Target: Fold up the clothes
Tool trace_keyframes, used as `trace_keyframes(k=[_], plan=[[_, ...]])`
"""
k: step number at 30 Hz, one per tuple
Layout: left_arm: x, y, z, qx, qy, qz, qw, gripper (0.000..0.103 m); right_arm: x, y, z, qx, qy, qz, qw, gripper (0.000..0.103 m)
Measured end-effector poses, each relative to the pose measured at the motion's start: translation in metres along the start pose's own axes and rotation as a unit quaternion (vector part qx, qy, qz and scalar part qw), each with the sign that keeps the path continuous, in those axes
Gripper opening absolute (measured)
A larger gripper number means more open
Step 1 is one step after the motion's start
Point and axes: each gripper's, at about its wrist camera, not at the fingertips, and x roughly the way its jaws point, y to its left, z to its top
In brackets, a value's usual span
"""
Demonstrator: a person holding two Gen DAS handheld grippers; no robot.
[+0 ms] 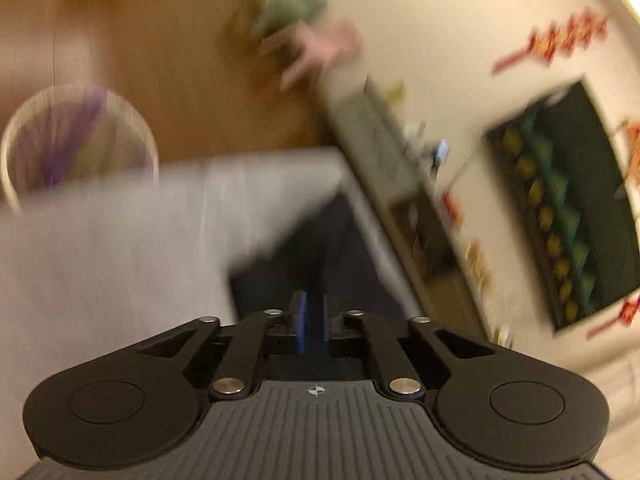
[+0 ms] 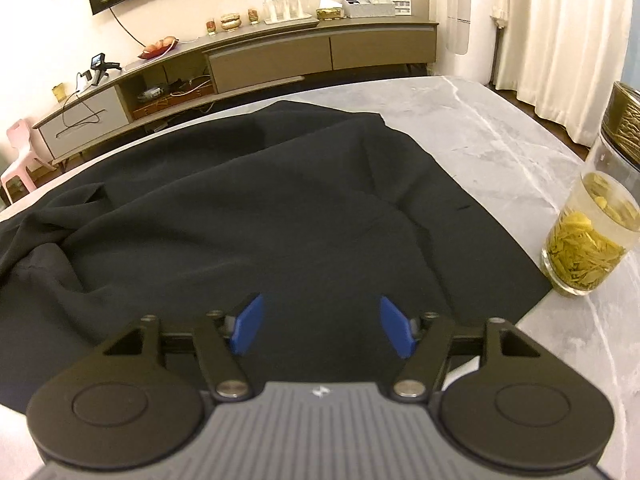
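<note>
- Starting at your left: your left gripper has its blue pads drawn nearly together with only a thin slit between them, and whether any cloth is pinched there you cannot tell, because the view is smeared by motion blur.
- Ahead of that gripper the left wrist view shows a dark patch that may be the garment, with the pale table around it; a basket sits beyond on the wooden floor.
- Moving to the middle: the black garment lies loosely spread and rumpled on the marble table, with soft ridges bunched toward its left side and a straighter edge running along its right side.
- Its long axis runs roughly left to right across you, so most of the cloth lies ahead and to the left of your right tool.
- Your right gripper hangs just above the near part of the cloth with its jaws spread wide and nothing between them.
- The right hand is plainly the nearer one to the near right corner; that nearness is what any coming pinch turns on.
- Farther right: a glass of yellow-green leaves stands just beside the garment's right edge, with a taller jar behind it, so mind them when you swing cloth.
- Only the right view shows the garment's lie clearly; only the left view shows the basket and floor.
- Rumpled cloth like this fits both a spread awaiting a fold and a fold partly laid.
</note>
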Motion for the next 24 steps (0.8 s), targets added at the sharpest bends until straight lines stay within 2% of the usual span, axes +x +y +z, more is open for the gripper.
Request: trace_keyframes(k=[2, 3, 5, 7, 11, 13, 17, 19, 20, 21, 22, 23, 24], plan=[[0.017, -0.005, -0.01, 0.021, 0.024, 0.016, 0.9994, 0.036, -0.003, 0.001, -0.003, 0.001, -0.001, 0.0, 1.0, 0.069], [0.025, -0.005, -0.014, 0.014, 0.034, 0.017, 0.9992, 0.052, -0.004, 0.002, -0.004, 0.001, -0.002, 0.001, 1.0, 0.069], [0.041, -0.007, -0.017, 0.002, 0.045, 0.01, 0.9989, 0.057, -0.007, 0.003, -0.007, 0.002, -0.003, 0.001, 1.0, 0.07], [0.055, -0.007, -0.019, -0.008, 0.06, 0.012, 0.9981, 0.076, -0.009, 0.003, -0.007, 0.004, -0.004, 0.001, 1.0, 0.071], [0.07, -0.004, -0.028, -0.032, 0.08, 0.027, 0.9959, 0.076, -0.01, 0.002, -0.007, 0.006, -0.004, 0.005, 1.0, 0.071], [0.071, -0.004, -0.034, -0.045, 0.085, 0.02, 0.9951, 0.077, -0.011, 0.003, -0.006, 0.006, -0.006, 0.008, 1.0, 0.072], [0.089, -0.008, -0.036, -0.033, 0.084, 0.02, 0.9957, 0.079, -0.012, 0.007, -0.004, 0.003, -0.009, 0.017, 1.0, 0.073], [0.101, -0.007, -0.034, -0.027, 0.074, 0.023, 0.9966, 0.066, -0.01, 0.009, -0.003, 0.002, -0.007, 0.02, 1.0, 0.073], [0.105, -0.008, -0.031, -0.019, 0.067, 0.024, 0.9973, 0.055, -0.009, 0.009, -0.003, 0.001, -0.006, 0.021, 1.0, 0.073], [0.11, -0.012, -0.029, -0.003, 0.064, 0.031, 0.9975, 0.013, -0.008, 0.01, -0.003, 0.0, -0.004, 0.022, 1.0, 0.073], [0.114, -0.016, -0.026, 0.013, 0.056, 0.035, 0.9977, 0.002, -0.006, 0.01, -0.002, -0.001, -0.002, 0.022, 1.0, 0.073], [0.108, -0.023, -0.021, 0.031, 0.029, 0.024, 0.9988, 0.0, -0.005, 0.009, -0.003, 0.001, 0.0, 0.023, 1.0, 0.073], [0.092, -0.036, -0.018, 0.059, -0.007, -0.008, 0.9982, 0.0, -0.003, 0.007, -0.003, 0.005, 0.003, 0.022, 1.0, 0.073]])
